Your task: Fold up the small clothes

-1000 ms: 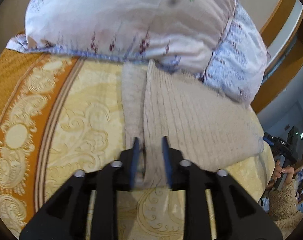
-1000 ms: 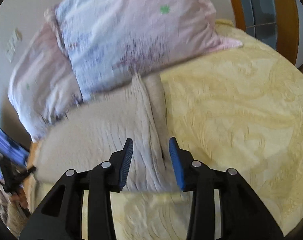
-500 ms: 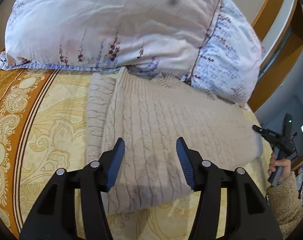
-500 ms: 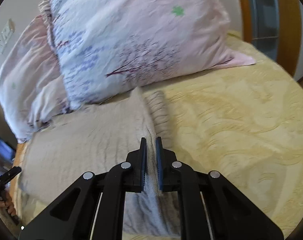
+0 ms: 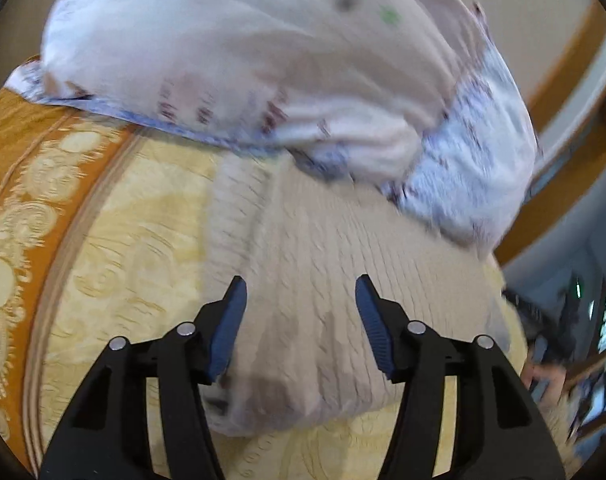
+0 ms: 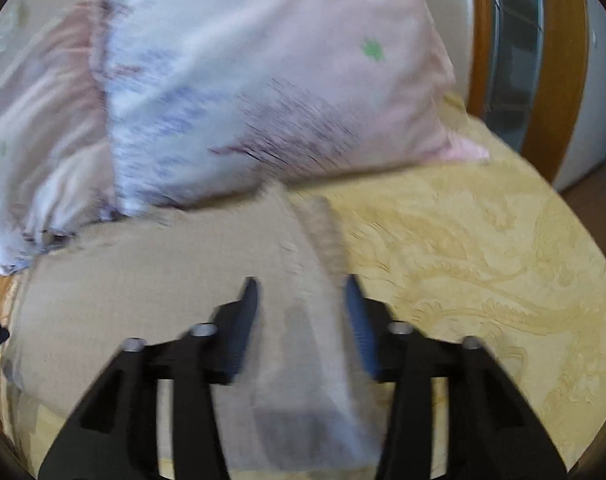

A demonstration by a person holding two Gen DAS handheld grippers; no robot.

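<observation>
A beige cable-knit sweater point(image 5: 343, 280) lies flat on the yellow patterned bedspread point(image 5: 135, 248), its far edge against the pillows. In the left wrist view my left gripper point(image 5: 301, 292) is open and empty, just above the sweater's left part, where a side strip is folded over. In the right wrist view the sweater point(image 6: 163, 280) spreads to the left, with its folded side strip running between the fingers. My right gripper point(image 6: 301, 292) is open above that strip. Both views are blurred by motion.
Two floral pillows point(image 5: 263, 60) lie behind the sweater, also in the right wrist view point(image 6: 243, 92). An orange border point(image 5: 31, 184) runs along the bedspread at left. A wooden headboard point(image 6: 559, 80) stands at right. A person's hand point(image 5: 543, 376) shows at the far right.
My right gripper, shut on the sweater's fold half a second ago, has opened and let it go. My left gripper stays open and has shifted slightly over the sweater.
</observation>
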